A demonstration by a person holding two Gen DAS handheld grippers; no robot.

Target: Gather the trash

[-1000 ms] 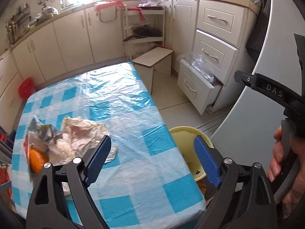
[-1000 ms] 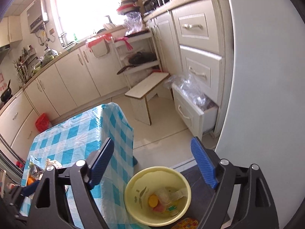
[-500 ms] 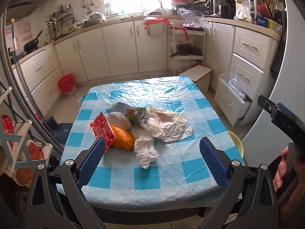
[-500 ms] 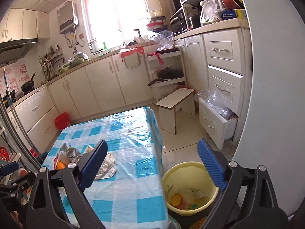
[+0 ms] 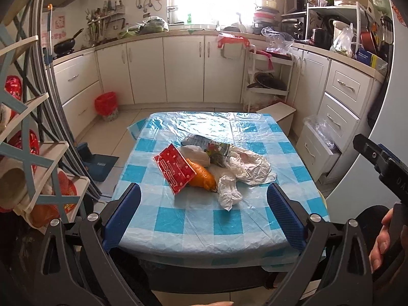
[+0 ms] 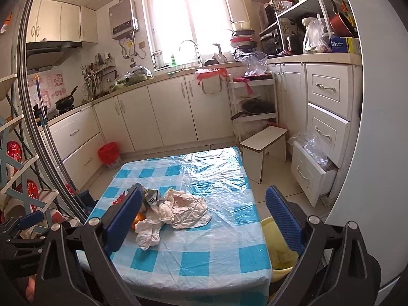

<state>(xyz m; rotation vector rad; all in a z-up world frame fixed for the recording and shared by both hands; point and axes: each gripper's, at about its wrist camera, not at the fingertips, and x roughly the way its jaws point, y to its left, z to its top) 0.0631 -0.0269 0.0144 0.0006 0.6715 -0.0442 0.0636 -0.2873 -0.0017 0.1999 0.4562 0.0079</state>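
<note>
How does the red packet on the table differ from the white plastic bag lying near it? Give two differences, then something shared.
The red packet is flat, stiff-looking and printed; the white plastic bag is crumpled, limp and plain. The packet leans on the orange piece; the bag lies flat on the checked tablecloth. Both sit in one trash pile, untouched.

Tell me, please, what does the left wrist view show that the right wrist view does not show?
Only the left wrist view shows the whole red packet leaning on the orange peel, and the blue dustpan on the floor. Only the right wrist view shows the yellow bin beside the table and the faucet. Both show the crumpled white plastic, the checked tablecloth, the red floor bin and an open, empty tool: left tool, right tool.
</note>
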